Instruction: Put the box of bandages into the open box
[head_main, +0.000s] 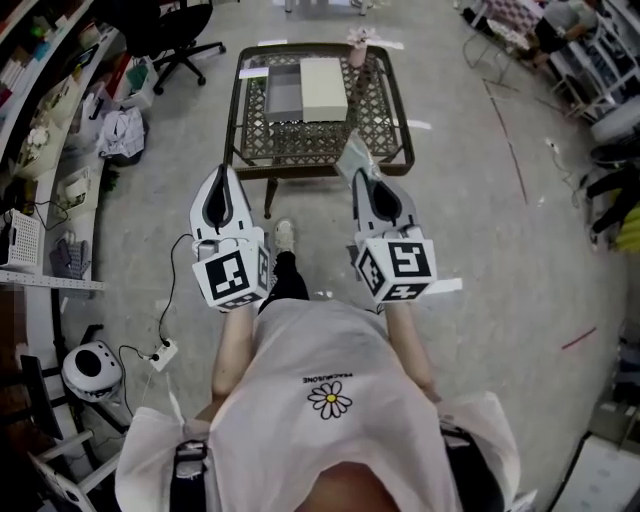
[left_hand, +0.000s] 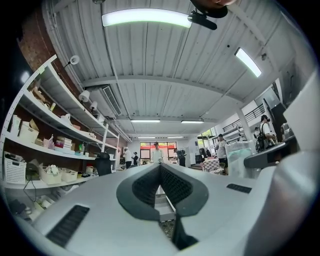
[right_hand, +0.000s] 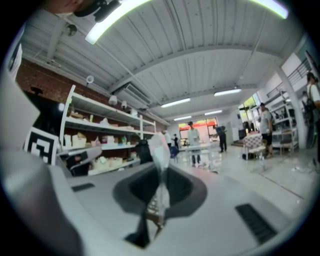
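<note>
Box of bandages (head_main: 354, 156) pinched by thin edge in right gripper (head_main: 361, 176), short of open box (head_main: 283, 100), ready for carry; left gripper (head_main: 222, 172) pressed together, empty, idle.

**Figure.** We see the open box (head_main: 283, 95) lying flat on the far half of the lattice table (head_main: 300, 148). It is a shallow grey tray, and its cream-white lid (head_main: 323, 88) lies touching its right side. The box of bandages (head_main: 353, 153) is a thin, pale greenish pack. It stands edge-up over the table's near right edge, pinched between the closed jaws of the right gripper (head_main: 358, 172), apart from the open box.
</note>
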